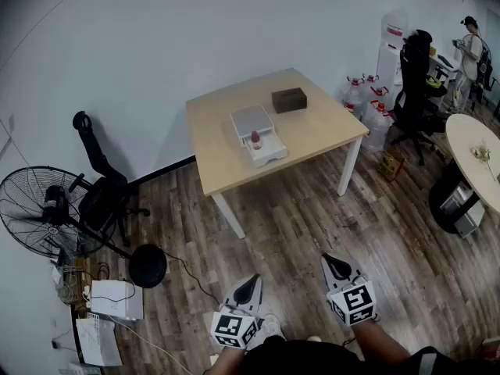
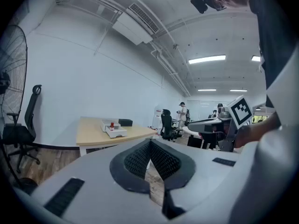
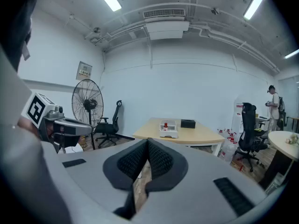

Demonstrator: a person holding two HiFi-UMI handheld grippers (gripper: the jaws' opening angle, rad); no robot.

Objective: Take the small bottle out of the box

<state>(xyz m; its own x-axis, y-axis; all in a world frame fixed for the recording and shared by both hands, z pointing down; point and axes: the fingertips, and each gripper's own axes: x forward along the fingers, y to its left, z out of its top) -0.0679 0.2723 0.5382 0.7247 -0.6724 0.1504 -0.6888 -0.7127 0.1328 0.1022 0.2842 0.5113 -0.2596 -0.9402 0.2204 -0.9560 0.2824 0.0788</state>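
A small bottle with a red cap [image 1: 255, 140] stands in an open white box [image 1: 269, 154] on a light wooden table [image 1: 226, 166], several steps away across the floor. The same bottle [image 2: 112, 124] and box [image 2: 115, 132] show small in the left gripper view, and the bottle [image 3: 165, 124] in the box [image 3: 168, 133] in the right gripper view. My left gripper [image 1: 255, 278] and right gripper [image 1: 328, 259] hang low near my body, both shut and holding nothing. In their own views the left gripper [image 2: 149, 142] and right gripper [image 3: 147, 141] have pads touching at the tips.
A dark brown box [image 1: 289, 99] sits at the table's far side. A black office chair [image 1: 98, 186] and a standing fan [image 1: 47, 209] are at the left. Water jugs [image 1: 367, 100], another chair [image 1: 414, 84], a round table [image 1: 476, 151] and a person [image 1: 471, 53] are at the right.
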